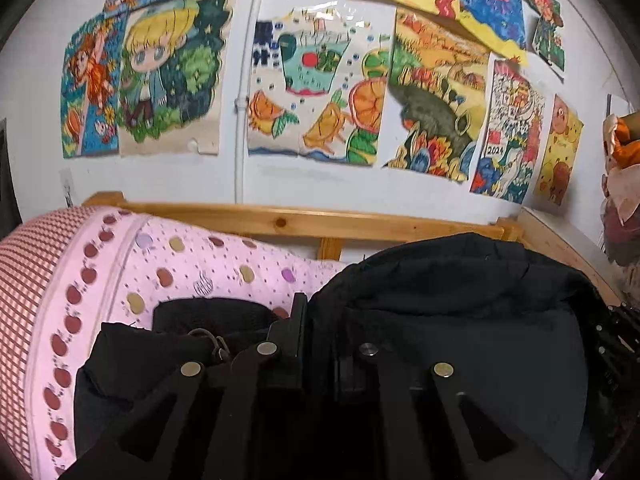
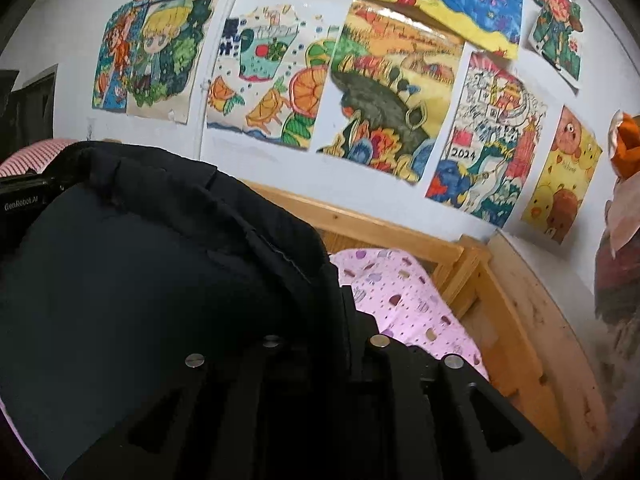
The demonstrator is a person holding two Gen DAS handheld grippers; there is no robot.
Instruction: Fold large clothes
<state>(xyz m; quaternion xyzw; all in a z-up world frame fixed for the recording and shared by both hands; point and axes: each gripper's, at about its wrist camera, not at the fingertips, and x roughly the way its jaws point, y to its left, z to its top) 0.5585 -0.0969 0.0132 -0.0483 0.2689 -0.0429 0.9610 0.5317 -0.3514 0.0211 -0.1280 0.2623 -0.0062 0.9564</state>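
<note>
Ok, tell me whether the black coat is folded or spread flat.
Folded, at least partly: the black coat lies bunched and doubled over in thick layers on the pink bedding, not flat.

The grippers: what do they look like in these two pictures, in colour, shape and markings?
Both are matte black. The left gripper shows flat angular linkage bars with cut-out slots, joined by round silver pins. The right gripper has the same bars and pins. In the right wrist view, the black body of the other gripper bears white lettering, "GenRobot.AI". No cables or sleeves show.
</note>
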